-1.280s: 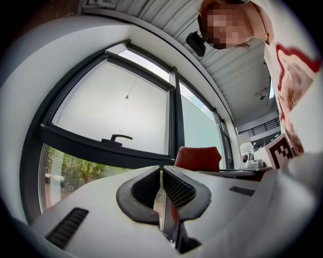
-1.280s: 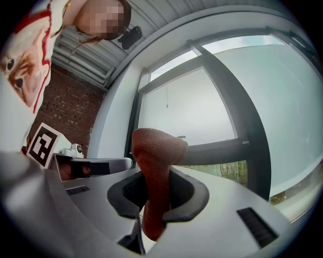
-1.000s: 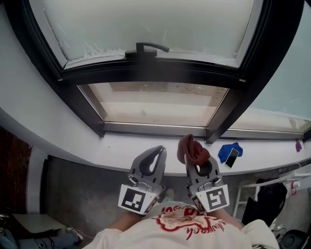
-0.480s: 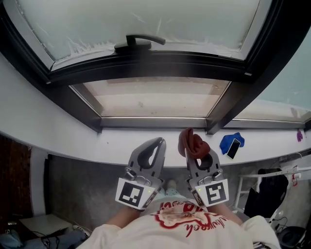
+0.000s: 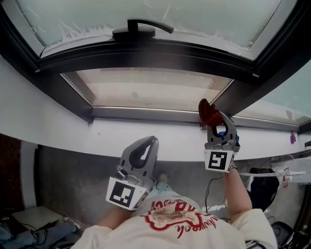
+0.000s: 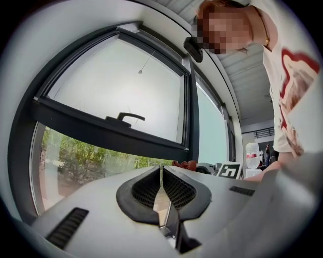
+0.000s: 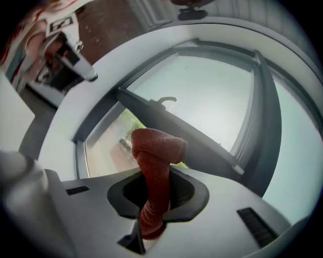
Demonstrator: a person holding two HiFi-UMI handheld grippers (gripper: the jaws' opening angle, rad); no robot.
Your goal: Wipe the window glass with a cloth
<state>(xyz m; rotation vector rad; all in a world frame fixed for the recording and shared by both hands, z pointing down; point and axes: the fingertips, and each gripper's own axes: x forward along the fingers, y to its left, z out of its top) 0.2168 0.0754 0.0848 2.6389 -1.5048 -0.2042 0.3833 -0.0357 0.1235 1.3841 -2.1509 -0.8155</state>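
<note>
A dark-framed window fills the head view, with a frosted upper pane (image 5: 146, 12), a black handle (image 5: 141, 26) and a clear lower pane (image 5: 146, 92). My right gripper (image 5: 214, 115) is raised near the frame's corner post and is shut on a red cloth (image 5: 209, 112). In the right gripper view the red cloth (image 7: 154, 171) stands bunched up between the jaws, in front of the glass (image 7: 212, 95). My left gripper (image 5: 148, 144) hangs lower over the white sill (image 5: 73, 131), its jaws pressed together with nothing in them (image 6: 160, 174).
A black corner post (image 5: 252, 82) divides this window from a second pane (image 5: 291, 92) on the right. Below the sill lie a grey floor (image 5: 63, 175) and cluttered items at the bottom corners. A person's white shirt with a red print (image 5: 180, 219) shows at the bottom.
My right gripper has lifted and moved right with the red cloth, from over the sill up to the window frame. The left gripper stayed low. The view shifted slightly.
</note>
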